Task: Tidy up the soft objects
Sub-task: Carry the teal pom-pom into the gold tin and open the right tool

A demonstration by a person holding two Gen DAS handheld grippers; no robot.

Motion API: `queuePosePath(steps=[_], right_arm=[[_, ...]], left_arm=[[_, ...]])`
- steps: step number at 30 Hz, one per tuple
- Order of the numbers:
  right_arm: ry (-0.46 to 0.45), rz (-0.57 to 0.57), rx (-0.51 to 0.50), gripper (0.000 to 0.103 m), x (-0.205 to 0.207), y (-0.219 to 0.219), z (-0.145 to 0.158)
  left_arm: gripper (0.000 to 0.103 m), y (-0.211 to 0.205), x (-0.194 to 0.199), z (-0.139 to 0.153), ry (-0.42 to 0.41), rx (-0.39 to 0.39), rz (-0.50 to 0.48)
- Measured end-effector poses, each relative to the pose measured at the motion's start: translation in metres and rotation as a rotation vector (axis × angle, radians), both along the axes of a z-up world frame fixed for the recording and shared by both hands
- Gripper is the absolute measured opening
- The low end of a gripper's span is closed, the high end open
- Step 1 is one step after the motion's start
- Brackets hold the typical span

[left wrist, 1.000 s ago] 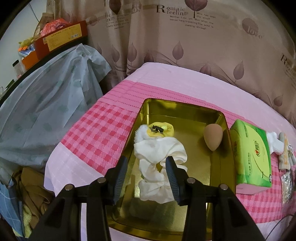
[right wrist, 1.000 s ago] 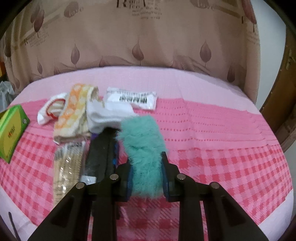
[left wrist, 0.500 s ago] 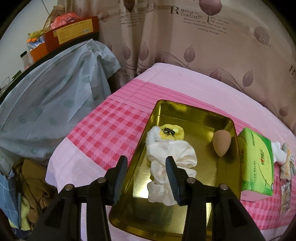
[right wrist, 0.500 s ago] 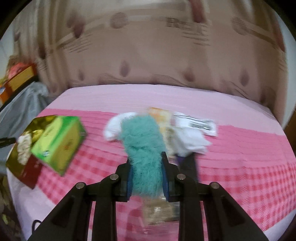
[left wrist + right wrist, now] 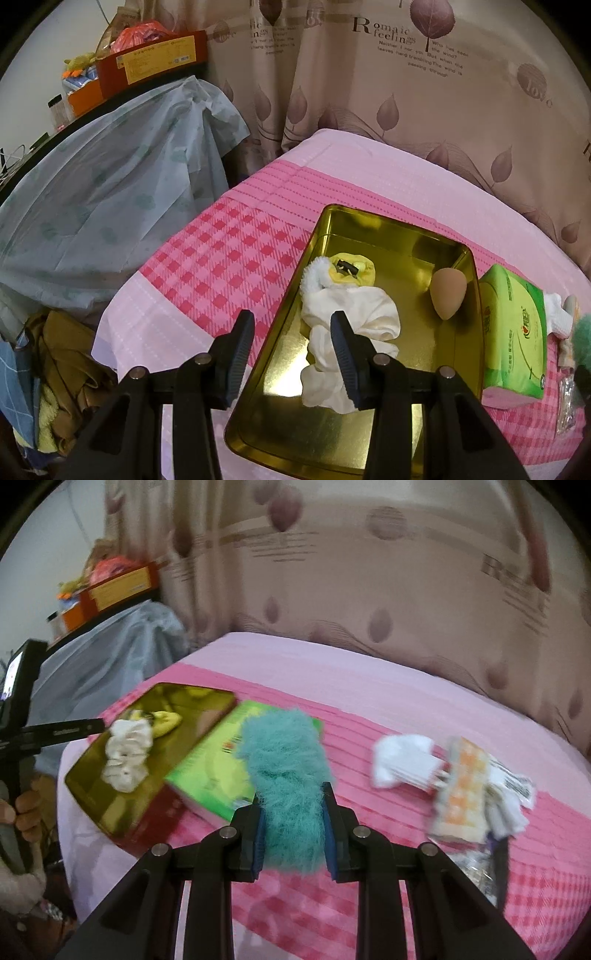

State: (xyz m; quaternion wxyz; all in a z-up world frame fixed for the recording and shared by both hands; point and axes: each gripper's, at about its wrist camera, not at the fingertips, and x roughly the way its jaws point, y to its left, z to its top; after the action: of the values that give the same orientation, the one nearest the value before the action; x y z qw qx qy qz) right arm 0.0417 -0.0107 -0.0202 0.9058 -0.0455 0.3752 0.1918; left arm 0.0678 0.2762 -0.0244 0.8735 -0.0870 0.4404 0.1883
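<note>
Right claw [image 5: 291, 827] pinches a teal fluffy scrunchie [image 5: 286, 771], lifted off the bed [image 5: 369, 686] and hanging over the green tissue pack [image 5: 210, 771], just short of the gold tin tray [image 5: 88, 797]. Left claw [image 5: 291, 350] spread, empty, hovering at the tray's near left rim. Tray already holds a white scrunchie [image 5: 347, 332], a yellow scrunchie [image 5: 351, 271] and a beige sponge egg [image 5: 447, 293]. Loose pile of socks and packets [image 5: 458, 782] remains on the bed at right. Step in hand looks like carry-to-tray. Do it well: clear the tissue pack, stop over bare tray floor between sponge and white scrunchie, lower before letting go, keep pinch firm since fur compresses. Right view blurred, exact clearance unclear.
</note>
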Motion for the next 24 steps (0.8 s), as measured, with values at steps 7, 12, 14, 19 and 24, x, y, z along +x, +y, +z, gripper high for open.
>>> queuePosePath(steps=[7,12,14,19,24], right_arm=[[0.013,0.129,0.010,0.023,0.003,0.066,0.001],[0.021,0.212,0.008,0.023,0.002,0.109,-0.002],[0.027,0.236,0.008,0.023,0.002,0.122,-0.005],[0.045,0.269,-0.005,0.024,0.005,0.147,-0.015],[0.083,0.271,-0.010,0.025,0.010,0.155,-0.030]], left_arm=[[0.044,0.007,-0.001,0.004,-0.023,-0.002,0.038],[0.044,0.014,-0.003,0.004,-0.024,-0.006,0.074],[0.044,0.018,-0.004,0.005,-0.031,-0.016,0.092],[0.044,0.029,-0.008,0.006,-0.044,-0.041,0.142],[0.044,0.034,-0.009,0.005,-0.046,-0.067,0.160]])
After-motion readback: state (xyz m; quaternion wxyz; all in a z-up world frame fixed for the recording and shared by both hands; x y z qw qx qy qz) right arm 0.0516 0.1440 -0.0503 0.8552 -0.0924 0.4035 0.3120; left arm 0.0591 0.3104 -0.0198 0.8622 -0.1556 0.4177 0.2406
